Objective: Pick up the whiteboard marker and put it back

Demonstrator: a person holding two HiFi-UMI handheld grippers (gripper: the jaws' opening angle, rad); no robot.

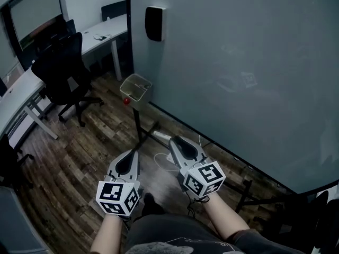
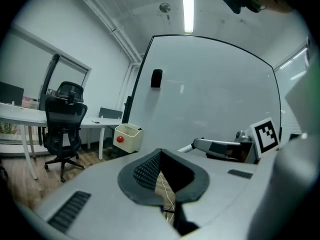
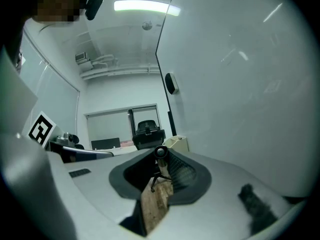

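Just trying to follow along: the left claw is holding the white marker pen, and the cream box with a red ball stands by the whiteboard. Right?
Not quite. The right claw, not the left, holds the white marker pen, as the right gripper view shows; the left claw is shut on nothing. The cream box with a red ball does stand by the whiteboard.
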